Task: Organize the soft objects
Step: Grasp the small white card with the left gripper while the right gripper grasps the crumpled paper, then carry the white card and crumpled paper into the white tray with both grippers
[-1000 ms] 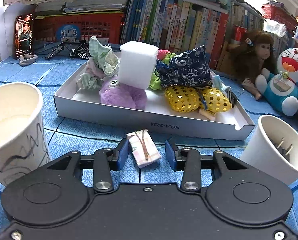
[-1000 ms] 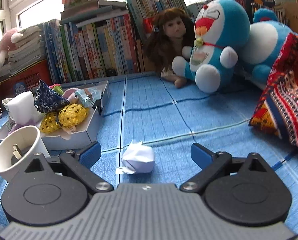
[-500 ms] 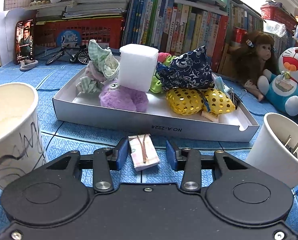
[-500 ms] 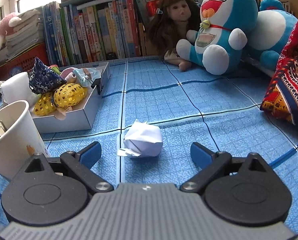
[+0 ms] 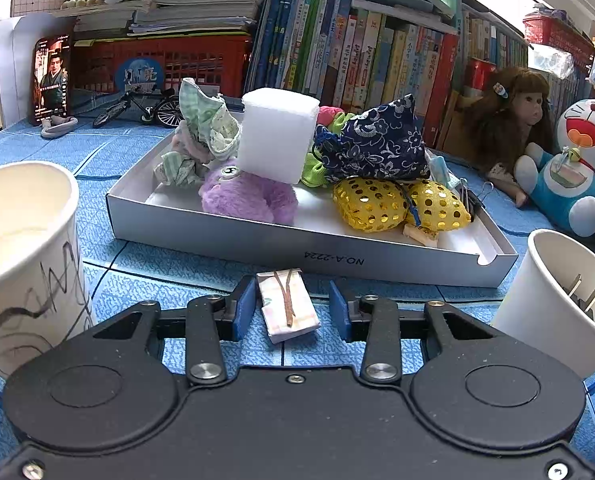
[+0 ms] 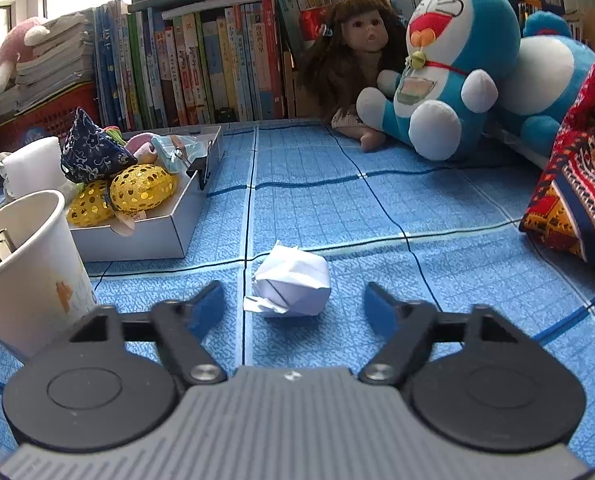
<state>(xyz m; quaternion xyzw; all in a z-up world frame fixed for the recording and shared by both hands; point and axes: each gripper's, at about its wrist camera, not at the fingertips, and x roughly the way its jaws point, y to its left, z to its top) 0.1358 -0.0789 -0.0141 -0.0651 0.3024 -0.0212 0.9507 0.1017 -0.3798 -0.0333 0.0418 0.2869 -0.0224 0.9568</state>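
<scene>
Shallow white tray (image 5: 257, 240) on the blue-covered bench (image 5: 137, 264); near wall printed "NO.A-2224", seen upside down from the left wrist view. Contents, heaped: white foam block (image 5: 275, 134), purple plush (image 5: 247, 196), green checked cloth (image 5: 203, 120), navy floral pouch (image 5: 373, 144), two gold-sequinned cushions (image 5: 397, 204), binder clips at the right end.

Folded cloth bundle tied with a brown strand (image 5: 287, 306): on the bench just before the tray wall, between the left tongs (image 5: 291, 306). These stand narrowly parted; the left pad is just beside the bundle, the right pad clearly apart from it. No grip.

Crumpled white paper ball (image 6: 293, 286): on the bench right of the tray, between the right tongs (image 6: 293, 306). Jaws have just been closing, with gaps still showing on both sides of the ball.

Paper cups: one with black scribble (image 5: 21, 264), far left; one holding a plug (image 5: 561, 300), between the two tongs.

Backdrop: row of books, their spine lettering too small to read; red basket; doll (image 6: 357, 52); blue cat plush (image 6: 449, 68).
</scene>
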